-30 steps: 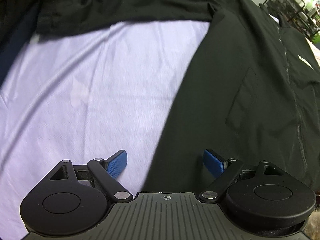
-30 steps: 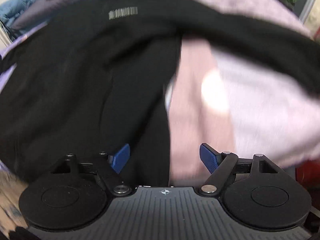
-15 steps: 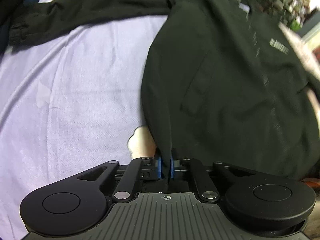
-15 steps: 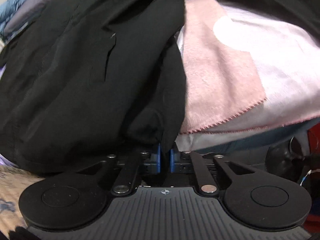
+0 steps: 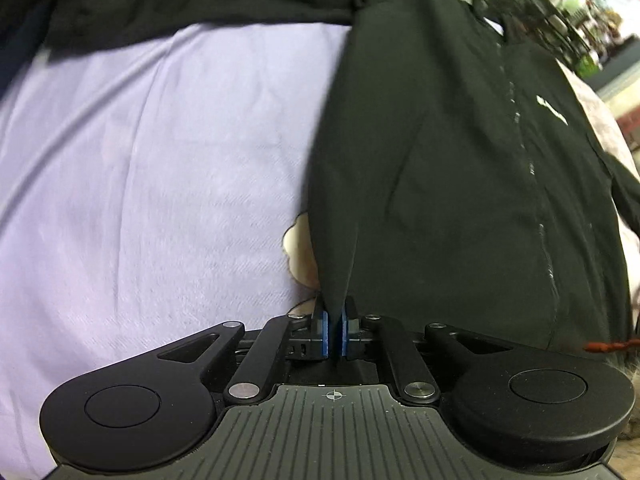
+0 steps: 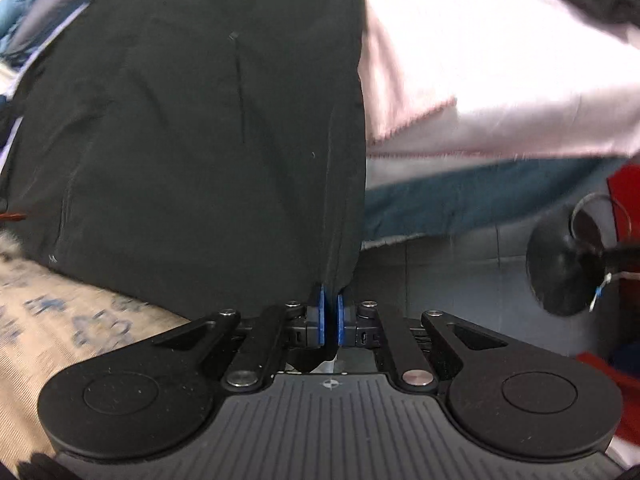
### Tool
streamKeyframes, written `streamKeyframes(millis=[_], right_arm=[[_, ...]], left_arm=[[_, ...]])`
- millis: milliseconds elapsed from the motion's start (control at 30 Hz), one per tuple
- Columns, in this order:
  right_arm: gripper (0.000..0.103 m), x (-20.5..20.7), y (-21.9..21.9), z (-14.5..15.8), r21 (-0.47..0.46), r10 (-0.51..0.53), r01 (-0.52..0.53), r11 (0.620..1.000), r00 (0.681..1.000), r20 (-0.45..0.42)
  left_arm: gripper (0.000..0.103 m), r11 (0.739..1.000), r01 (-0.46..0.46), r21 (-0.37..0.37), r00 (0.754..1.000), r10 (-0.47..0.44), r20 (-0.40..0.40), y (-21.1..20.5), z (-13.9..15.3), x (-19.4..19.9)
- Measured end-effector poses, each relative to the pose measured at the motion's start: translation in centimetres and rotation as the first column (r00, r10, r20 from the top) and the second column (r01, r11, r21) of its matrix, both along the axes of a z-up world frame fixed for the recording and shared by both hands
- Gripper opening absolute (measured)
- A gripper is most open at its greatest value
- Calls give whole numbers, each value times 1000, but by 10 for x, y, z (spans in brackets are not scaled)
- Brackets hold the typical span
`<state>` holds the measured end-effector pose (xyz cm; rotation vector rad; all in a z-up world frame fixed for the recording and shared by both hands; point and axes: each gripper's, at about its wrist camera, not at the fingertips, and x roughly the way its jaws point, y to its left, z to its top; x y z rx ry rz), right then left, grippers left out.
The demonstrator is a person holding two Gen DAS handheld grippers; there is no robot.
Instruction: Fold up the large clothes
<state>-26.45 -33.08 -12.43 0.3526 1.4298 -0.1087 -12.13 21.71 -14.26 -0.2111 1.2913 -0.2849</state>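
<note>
A black zip jacket (image 5: 460, 168) lies on a lavender sheet (image 5: 160, 184), one sleeve (image 5: 208, 4) stretched out to the far left. My left gripper (image 5: 335, 322) is shut on the jacket's bottom left hem corner, and the cloth pulls taut up from the blue pads. In the right wrist view the jacket (image 6: 208, 128) hangs stretched in front of me. My right gripper (image 6: 331, 316) is shut on its bottom right hem corner.
A pink blanket (image 6: 500, 64) and a teal layer (image 6: 460, 204) lie right of the jacket over the bed edge. A black round object (image 6: 564, 264) and red items (image 6: 624, 196) sit at the right. A wire rack (image 5: 536, 4) stands far right.
Both grippers went from open to shut on the hem corners. The jacket's lower edge is now lifted and pulled taut toward me; the right view has drawn back past the bed edge.
</note>
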Motion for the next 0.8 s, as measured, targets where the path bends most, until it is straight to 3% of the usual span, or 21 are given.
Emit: streamKeyframes(millis=[133,167,200,233,267,367,467,533,800], right_arm=[[19,6,18,-20,-52,-40,38,998,999,-24],[29,4,19,-24,-67,-58,56,996,998,-27],[35,2,20,-25,-83,-76,74,994,997,-24],[45,0,17,-24,-95,-102,100,990,995,-16],[52,-2,14,-24,-101,-126,125,987,992,-2],[58,-17,-13,-4,-107,-231,235,966,972,49],[68,-21,-36,15,-105,-340,351,930,934,111],[69,-23,-46,28,-97,-399,417,904,902,163],[78,-7,-79,72,27,-565,599,800,739,366]], left_arm=[[61,1000,-27,8,1000,27,-8,3,-2,4],[76,999,-16,31,1000,16,1,4,2,5],[98,999,-4,50,1000,3,18,7,8,7],[101,998,2,66,999,-5,43,11,13,8],[103,996,-4,86,997,-2,73,17,20,8],[103,992,-31,122,991,15,133,36,36,4],[103,987,-81,136,985,59,160,49,48,10],[103,985,-107,135,981,82,178,50,53,20],[103,988,-152,-9,967,150,205,-5,69,50]])
